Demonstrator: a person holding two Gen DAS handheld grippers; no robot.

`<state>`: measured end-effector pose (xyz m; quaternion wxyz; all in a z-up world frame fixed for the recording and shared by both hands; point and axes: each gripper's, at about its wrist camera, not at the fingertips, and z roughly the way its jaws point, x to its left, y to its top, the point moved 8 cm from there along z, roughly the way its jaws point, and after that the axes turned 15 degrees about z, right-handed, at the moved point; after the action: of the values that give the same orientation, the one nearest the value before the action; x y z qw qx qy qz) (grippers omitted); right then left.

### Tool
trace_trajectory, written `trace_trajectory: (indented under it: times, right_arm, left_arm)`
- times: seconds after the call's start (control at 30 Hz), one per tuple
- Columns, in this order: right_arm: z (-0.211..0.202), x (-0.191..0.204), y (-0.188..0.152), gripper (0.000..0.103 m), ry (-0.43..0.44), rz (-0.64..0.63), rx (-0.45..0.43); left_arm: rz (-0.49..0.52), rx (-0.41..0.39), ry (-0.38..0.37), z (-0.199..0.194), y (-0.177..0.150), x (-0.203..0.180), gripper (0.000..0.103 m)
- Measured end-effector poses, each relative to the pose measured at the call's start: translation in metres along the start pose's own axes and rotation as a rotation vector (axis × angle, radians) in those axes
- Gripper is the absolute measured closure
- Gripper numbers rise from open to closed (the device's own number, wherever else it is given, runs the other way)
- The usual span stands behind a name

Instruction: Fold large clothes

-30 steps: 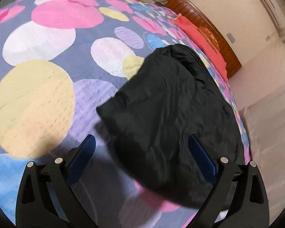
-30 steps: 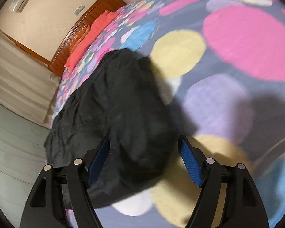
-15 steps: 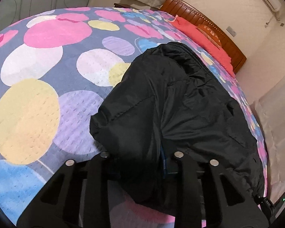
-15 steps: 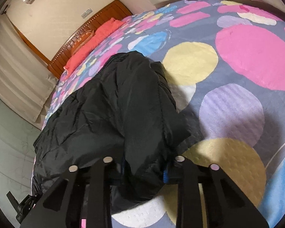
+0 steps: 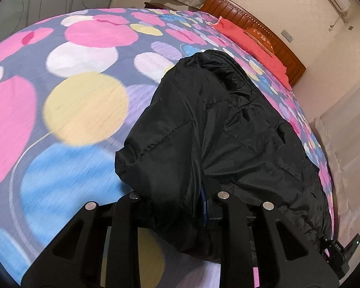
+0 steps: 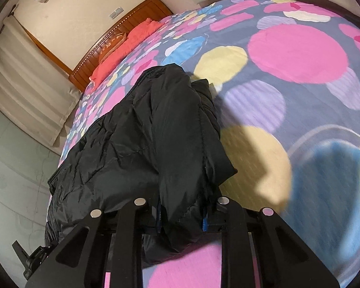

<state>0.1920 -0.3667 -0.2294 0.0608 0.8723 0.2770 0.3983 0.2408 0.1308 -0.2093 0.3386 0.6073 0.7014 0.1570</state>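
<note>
A black quilted jacket [image 5: 216,129] lies on a bed with a dotted bedspread [image 5: 84,105]. My left gripper [image 5: 177,213] is shut on the jacket's near edge, which bulges up between the jaws. My right gripper [image 6: 182,213] is shut on the near edge of the same jacket [image 6: 156,139], with the fabric bunched between the jaws. In both views the gripped edge is lifted off the bedspread [image 6: 288,72]. The blue pads are mostly hidden by fabric.
A wooden headboard [image 5: 264,33] and a red pillow [image 5: 252,45] are at the far end of the bed. The bed's edge runs along the jacket's far side [image 5: 324,168], with curtains beyond. A black tripod part [image 6: 28,256] stands beside the bed.
Both grippers were open over the jacket's edge a second ago. They have closed on it and lifted it, pulling it toward me.
</note>
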Motion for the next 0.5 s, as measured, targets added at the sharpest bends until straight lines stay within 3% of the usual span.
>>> trace_trajectory:
  times: [0.5]
  right_arm:
    - [-0.037, -0.027, -0.031, 0.080, 0.002, -0.005, 0.017]
  left_arm:
    - [0.015, 0.007, 0.011, -0.051, -0.049, 0.011, 0.078]
